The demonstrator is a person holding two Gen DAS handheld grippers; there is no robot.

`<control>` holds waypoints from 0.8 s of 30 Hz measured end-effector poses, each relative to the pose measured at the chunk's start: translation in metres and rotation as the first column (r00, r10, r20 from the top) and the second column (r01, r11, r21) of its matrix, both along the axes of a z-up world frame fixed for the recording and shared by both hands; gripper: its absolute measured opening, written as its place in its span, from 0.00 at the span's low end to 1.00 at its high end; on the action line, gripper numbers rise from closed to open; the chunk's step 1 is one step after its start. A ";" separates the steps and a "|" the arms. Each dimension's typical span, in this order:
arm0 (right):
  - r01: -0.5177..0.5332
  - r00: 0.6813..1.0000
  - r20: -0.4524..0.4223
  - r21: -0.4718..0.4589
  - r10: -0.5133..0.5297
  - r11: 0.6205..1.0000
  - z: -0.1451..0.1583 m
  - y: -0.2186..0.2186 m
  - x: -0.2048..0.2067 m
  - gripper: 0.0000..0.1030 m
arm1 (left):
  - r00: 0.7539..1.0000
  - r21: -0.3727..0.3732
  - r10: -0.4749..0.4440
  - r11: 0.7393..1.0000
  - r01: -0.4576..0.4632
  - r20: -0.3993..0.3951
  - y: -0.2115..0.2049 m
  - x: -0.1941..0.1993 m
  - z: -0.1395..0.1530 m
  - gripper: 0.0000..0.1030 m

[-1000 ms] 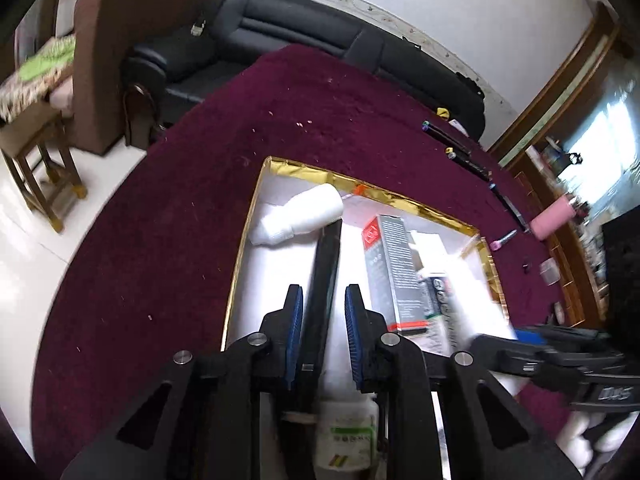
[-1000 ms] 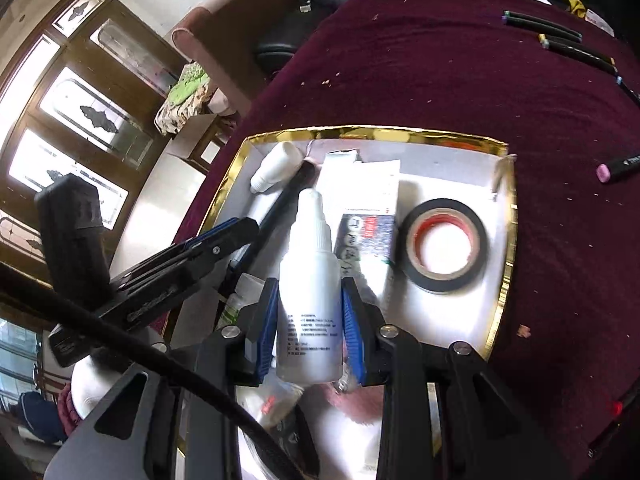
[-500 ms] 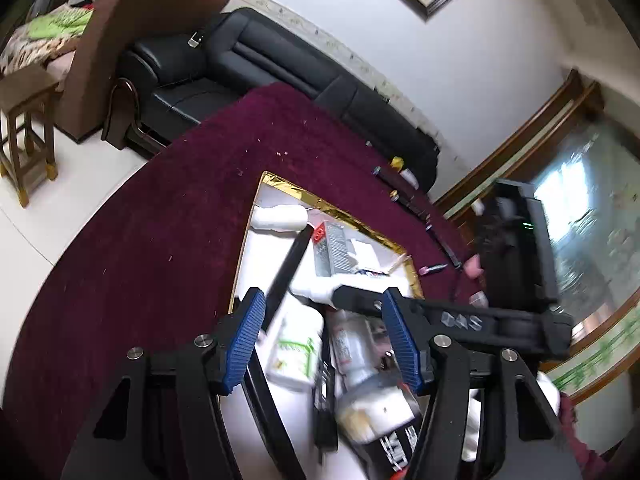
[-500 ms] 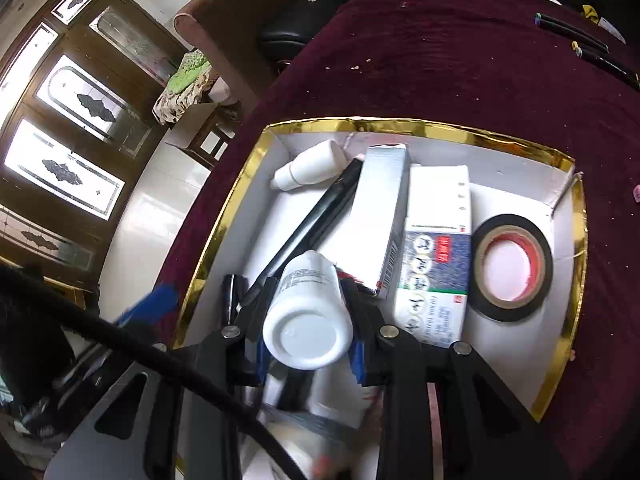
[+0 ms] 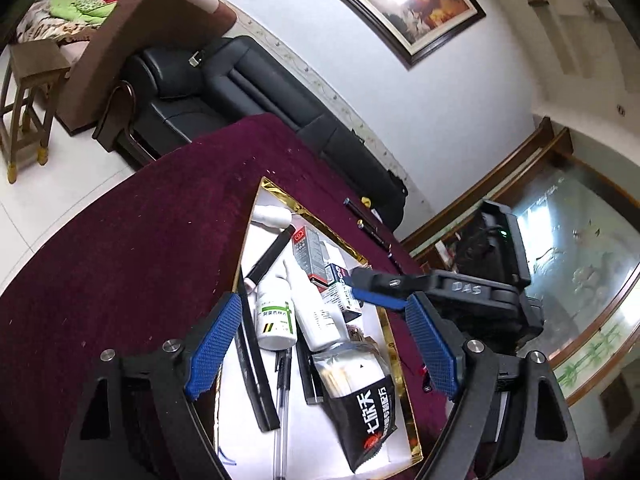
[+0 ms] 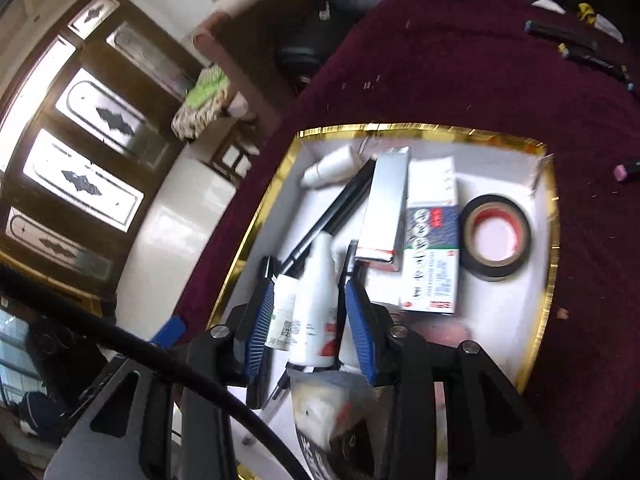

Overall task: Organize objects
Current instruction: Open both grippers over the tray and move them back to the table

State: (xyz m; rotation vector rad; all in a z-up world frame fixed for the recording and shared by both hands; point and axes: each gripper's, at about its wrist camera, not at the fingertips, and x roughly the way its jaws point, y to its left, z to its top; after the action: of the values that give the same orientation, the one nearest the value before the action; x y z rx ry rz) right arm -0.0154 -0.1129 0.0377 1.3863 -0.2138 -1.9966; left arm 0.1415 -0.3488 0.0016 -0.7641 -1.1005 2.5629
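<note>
Glue bottle (image 6: pixel 314 312) lies inside the gold-rimmed tray (image 6: pixel 554 216), nozzle pointing far, long axis running between the right gripper's (image 6: pixel 308 320) pads, which sit slightly apart beside it. Left gripper (image 5: pixel 320 344) hovers spread wide and empty, nearer the tray's near end.
</note>
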 end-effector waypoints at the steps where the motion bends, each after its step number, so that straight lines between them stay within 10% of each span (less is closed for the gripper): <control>1: -0.003 1.000 -0.007 -0.012 0.003 1.000 0.004 0.002 0.003 0.37 | 1.000 0.004 0.004 1.000 -0.004 -0.003 -0.001 0.003 0.000 0.78; 24: -0.172 0.976 0.117 -0.100 0.184 0.980 -0.036 0.027 0.077 0.43 | 0.993 0.022 -0.028 0.999 0.030 -0.111 0.025 0.044 0.017 0.96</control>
State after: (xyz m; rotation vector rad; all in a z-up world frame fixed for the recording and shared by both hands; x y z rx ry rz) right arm 0.0614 -0.0857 0.0017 1.4234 -0.2239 -1.7353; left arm 0.1853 -0.3235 0.0188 -0.6197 -1.0749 2.5302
